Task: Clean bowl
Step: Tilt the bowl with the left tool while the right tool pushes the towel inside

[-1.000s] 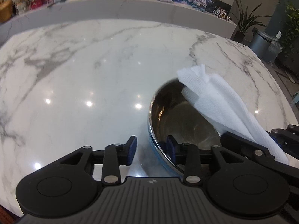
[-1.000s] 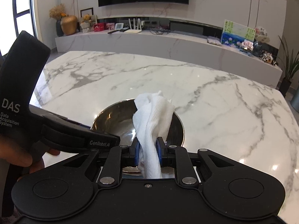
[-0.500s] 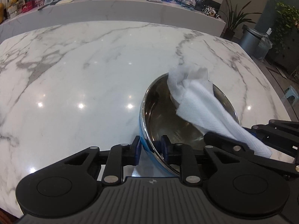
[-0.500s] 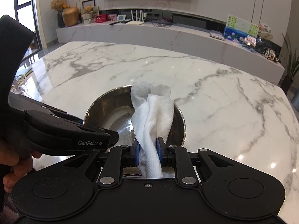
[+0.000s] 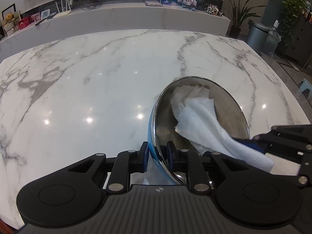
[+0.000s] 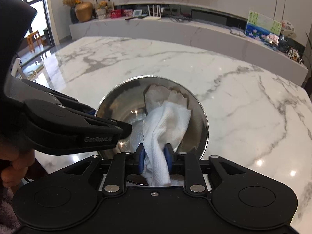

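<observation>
A steel bowl (image 5: pixel 230 105) with a blue outside sits tilted on the white marble table (image 5: pixel 97 81). My left gripper (image 5: pixel 157 152) is shut on the bowl's near rim, one pad outside and one inside. My right gripper (image 6: pixel 155 157) is shut on a white cloth (image 6: pixel 165 122), and the cloth's free end is pressed into the far inner wall of the bowl (image 6: pixel 120 105). The cloth also shows in the left wrist view (image 5: pixel 200 122), with the right gripper (image 5: pixel 251 142) coming in from the right.
A long marble sideboard (image 6: pixel 175 27) with routers, pictures and ornaments stands behind the table. A bin (image 5: pixel 257 37) and plants (image 5: pixel 239 17) stand on the floor at the far right. The table's right edge (image 5: pixel 292 97) is near the bowl.
My left gripper closed on the bowl's rim and tilted the bowl up. The cloth, which hung over the rim, has gone down inside the bowl against its far wall.
</observation>
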The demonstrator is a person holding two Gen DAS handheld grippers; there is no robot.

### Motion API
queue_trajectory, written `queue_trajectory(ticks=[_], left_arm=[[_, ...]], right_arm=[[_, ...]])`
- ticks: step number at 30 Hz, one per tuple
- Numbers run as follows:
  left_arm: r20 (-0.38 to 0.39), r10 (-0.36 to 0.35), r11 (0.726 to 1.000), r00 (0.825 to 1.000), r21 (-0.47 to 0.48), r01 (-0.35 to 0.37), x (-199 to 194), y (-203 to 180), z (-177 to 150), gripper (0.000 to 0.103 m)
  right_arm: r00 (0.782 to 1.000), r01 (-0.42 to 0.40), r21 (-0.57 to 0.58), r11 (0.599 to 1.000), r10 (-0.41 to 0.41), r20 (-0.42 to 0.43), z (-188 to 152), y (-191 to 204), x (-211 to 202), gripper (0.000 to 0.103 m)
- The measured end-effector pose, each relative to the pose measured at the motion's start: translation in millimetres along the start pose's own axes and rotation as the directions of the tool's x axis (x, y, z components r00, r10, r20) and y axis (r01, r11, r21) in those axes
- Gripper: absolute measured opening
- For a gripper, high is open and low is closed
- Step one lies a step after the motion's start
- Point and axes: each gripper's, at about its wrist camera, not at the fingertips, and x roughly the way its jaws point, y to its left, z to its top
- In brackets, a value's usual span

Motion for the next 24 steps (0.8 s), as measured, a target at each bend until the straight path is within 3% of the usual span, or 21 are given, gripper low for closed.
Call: queue_trajectory(ticks=[6, 11, 24], left_arm=[[0.002, 0.003, 1.000, 1.000, 0.007, -0.003, -0.7, -0.8, -0.7, 0.017], [0.001, 0.000, 1.000, 1.000, 0.001, 0.000, -0.4, 1.4, -1.0, 0.017], [-0.007, 0.010, 1.000, 1.000, 0.011, -0.010, -0.4, 0.0, 0.3, 0.017]], right_arm=[[1.000, -0.017, -0.055, 0.998, 0.018, 0.020, 0.3, 3.6, -1.6, 0.036], [1.000, -0.027, -0.097, 0.995, 0.026, -0.003, 3.2, 2.8, 8.2, 0.015], [0.983, -0.103, -0.074, 0.992, 0.090, -0.160, 15.1, -5.7, 27.4, 0.013]])
